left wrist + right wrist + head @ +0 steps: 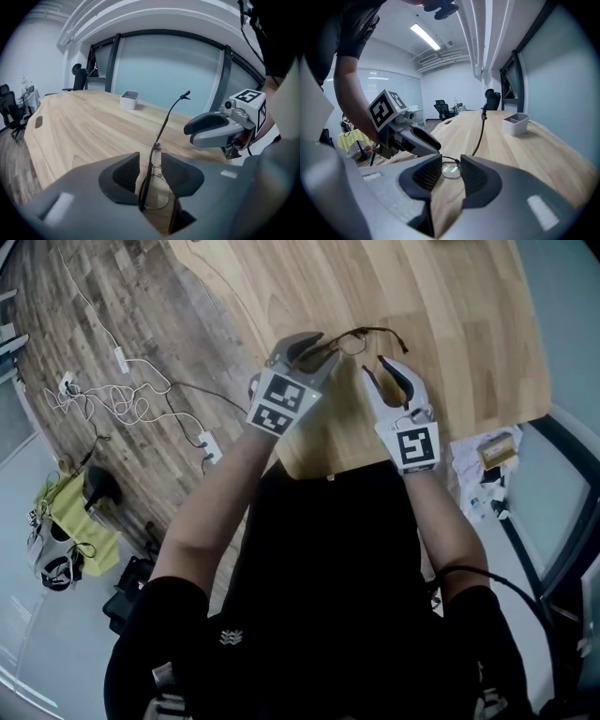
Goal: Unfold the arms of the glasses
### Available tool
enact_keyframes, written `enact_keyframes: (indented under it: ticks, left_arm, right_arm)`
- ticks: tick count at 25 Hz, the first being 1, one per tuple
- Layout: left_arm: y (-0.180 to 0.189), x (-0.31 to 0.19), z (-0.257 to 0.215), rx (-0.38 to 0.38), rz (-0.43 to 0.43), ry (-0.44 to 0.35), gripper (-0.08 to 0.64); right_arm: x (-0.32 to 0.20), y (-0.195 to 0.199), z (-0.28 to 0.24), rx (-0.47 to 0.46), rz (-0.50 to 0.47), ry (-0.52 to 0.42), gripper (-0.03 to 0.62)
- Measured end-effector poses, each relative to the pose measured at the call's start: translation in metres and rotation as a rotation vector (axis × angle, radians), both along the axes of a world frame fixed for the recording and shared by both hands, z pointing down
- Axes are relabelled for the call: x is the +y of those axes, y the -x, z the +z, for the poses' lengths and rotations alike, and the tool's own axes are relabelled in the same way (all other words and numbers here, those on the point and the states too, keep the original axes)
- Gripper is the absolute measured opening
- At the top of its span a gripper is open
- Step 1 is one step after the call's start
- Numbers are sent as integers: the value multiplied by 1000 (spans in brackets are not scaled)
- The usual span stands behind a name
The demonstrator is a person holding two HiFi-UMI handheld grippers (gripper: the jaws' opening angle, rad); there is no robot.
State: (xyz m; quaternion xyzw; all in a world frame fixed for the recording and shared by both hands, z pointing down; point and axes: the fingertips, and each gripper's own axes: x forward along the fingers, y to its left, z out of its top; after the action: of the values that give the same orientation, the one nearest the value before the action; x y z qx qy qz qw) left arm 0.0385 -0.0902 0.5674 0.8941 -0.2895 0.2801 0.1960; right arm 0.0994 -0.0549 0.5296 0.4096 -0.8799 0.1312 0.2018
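In the head view, the glasses (354, 339) lie near the front edge of the wooden bench (450, 315), well inside its front right corner. Their long axis runs across the picture. The lens front is at the left, and one thin dark arm reaches to the right and ends in a small hook. The left tongs (322, 348) have their tips at the lens end of the frame. The right tongs (375, 367) are just beside that arm, with their jaws visibly apart.

In the left gripper view, the left tongs (151, 162) stand open. The glasses (157, 194) sit in the gap, with the dark rim close along the left pad and clear space toward the right pad. A rimmed lens shows low between the jaws. From there one arm rises up and away over the bench (84, 126), leaning right, with its tip in the air. The right tongs (192, 133) hover at the right, and a white container (130, 100) stands farther back.

In the right gripper view, the right tongs (450, 164) are open, with only bare bench (534, 154) between the pads. The glasses (451, 171) show a lens just past the tips, and an arm curves upward behind it. The left tongs (431, 143) come in from the left at that lens. The white container (515, 123) sits beyond, at the right.
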Motion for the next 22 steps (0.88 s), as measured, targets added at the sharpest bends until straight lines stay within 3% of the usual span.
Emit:
enact_keyframes:
  ticks: [8, 12, 14, 19, 22]
  left_arm:
    - [-7, -1, 19, -27, 22, 21, 118]
    - [-10, 0, 21, -56, 48, 11, 43]
    - [-9, 1, 22, -68, 57, 16, 38]
    - [-9, 3, 15, -39, 41, 16, 37]
    - [-9, 5, 2, -14, 45, -13, 37]
  right_arm:
    - [-4, -9, 6, -3, 29, 30, 114]
    - [-6, -9, 9, -4, 24, 55, 114]
    - [-6, -8, 10, -7, 19, 68, 114]
    - [-8, -3, 10, -28, 7, 92, 114]
    - [-12, 0, 12, -98, 35, 140, 114]
